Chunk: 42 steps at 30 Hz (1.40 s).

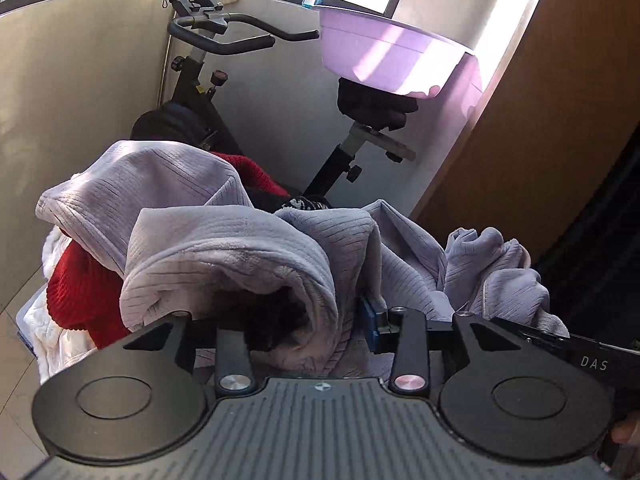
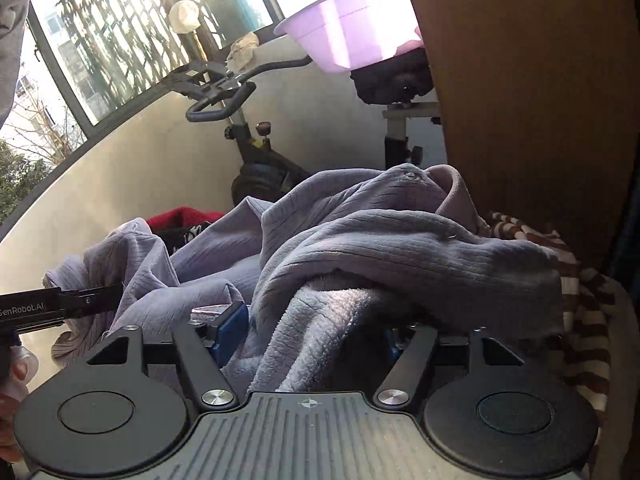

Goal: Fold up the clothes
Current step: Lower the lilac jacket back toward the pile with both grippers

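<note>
Lying heaped across the middle of both views, the lilac ribbed garment (image 1: 224, 248) sat on a pile with a red knit (image 1: 80, 292) at lower left. The left gripper (image 1: 316, 324) stood partly open, fleece bunched between its fingers; whether it gripped I could not tell. The right gripper (image 2: 312, 340) stood wide, cloth draped loosely between. A purple basin (image 1: 384, 56) rested on an exercise bike (image 1: 208, 64) behind.

Basin (image 1: 384, 56) on bike seat (image 1: 372, 102)

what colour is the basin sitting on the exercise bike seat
Light purple; the basin shows best in the left wrist view.
</note>
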Available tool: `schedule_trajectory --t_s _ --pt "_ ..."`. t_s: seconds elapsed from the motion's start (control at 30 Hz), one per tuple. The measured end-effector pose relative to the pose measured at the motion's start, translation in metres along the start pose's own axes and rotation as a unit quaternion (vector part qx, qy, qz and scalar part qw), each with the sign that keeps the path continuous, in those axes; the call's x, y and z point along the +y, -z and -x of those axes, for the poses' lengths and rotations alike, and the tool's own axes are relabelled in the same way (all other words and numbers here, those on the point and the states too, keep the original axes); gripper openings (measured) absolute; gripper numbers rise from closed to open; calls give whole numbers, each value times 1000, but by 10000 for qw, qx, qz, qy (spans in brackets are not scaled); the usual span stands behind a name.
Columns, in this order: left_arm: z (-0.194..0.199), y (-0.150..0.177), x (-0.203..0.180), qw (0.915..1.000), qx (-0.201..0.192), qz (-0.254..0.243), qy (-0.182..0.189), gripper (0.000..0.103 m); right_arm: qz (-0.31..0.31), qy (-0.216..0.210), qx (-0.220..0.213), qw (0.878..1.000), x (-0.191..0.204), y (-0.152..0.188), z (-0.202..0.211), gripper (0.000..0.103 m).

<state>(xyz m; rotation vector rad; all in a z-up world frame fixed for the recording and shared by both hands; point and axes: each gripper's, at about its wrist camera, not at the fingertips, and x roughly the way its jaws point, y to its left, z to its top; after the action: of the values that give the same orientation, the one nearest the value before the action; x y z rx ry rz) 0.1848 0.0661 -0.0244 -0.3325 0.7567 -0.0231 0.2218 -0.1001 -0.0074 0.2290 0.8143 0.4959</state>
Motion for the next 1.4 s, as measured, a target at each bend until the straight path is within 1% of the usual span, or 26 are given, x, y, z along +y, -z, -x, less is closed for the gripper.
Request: schedule_trajectory --t_s 0.03,0.07,0.1,0.13,0.23,0.27,0.33,0.43,0.5,0.53,0.57,0.63,0.67,0.73,0.87,0.97,1.07,1.2,1.27,1.33,1.4 --pt "1 -1 -1 10000 37 8 -16 45 1 60 -13 10000 1 2 4 98" --pt "1 -1 -2 10000 75 16 -33 45 38 -21 -13 10000 1 4 9 102" --pt "2 -2 -3 9999 107 19 -42 46 74 -102 -13 9999 1 6 14 102" --pt "3 -2 -4 9999 120 1 -30 50 76 -125 7 9999 0 8 17 102" --pt "0 -2 -6 9998 208 -44 40 67 23 -186 -87 9998 -8 16 32 102" --pt "-2 -1 -7 9996 257 -46 48 67 -12 -78 -148 9999 -11 18 33 102" --pt "-7 1 -8 9993 359 -47 10 69 19 195 -73 9998 -15 25 26 102" --pt "-10 2 -10 9992 400 -89 -18 73 -106 202 19 9997 -19 33 13 102" --pt "-13 4 -12 9988 460 -172 -23 81 -159 202 109 9996 -18 35 4 102" --pt "-17 4 -11 9983 551 -193 -35 91 -170 198 155 9995 -18 36 -2 102" --pt "-22 5 -9 9977 648 -200 -53 97 -180 195 201 9994 -17 37 -8 102" --pt "-31 9 -4 9964 835 -63 -120 98 -201 187 294 9992 -16 39 -19 102" --pt "-36 12 0 9959 891 80 -115 101 -241 128 308 9992 -15 39 -21 102" --pt "-38 16 5 9957 881 264 -83 102 -320 12 336 9989 -13 40 -26 102" --pt "-40 19 2 9961 812 288 -165 103 -630 -216 348 9972 -18 42 -31 102" --pt "-42 20 1 9960 770 419 -189 103 -673 -350 320 9966 -22 44 -32 102" --pt "-47 25 6 9960 716 524 -104 103 -752 -384 231 9962 -23 45 -32 102" --pt "-45 26 12 9957 724 560 106 103 -933 -452 343 9940 -27 44 -28 102" --pt "-39 25 14 9959 707 537 190 101 -828 -441 194 9954 -30 42 -16 102" --pt "-37 28 15 9965 663 453 238 101 -710 -286 16 9971 -35 40 -6 102" --pt "-42 34 15 9967 672 410 199 102 -755 -228 50 9969 -47 39 -6 102"
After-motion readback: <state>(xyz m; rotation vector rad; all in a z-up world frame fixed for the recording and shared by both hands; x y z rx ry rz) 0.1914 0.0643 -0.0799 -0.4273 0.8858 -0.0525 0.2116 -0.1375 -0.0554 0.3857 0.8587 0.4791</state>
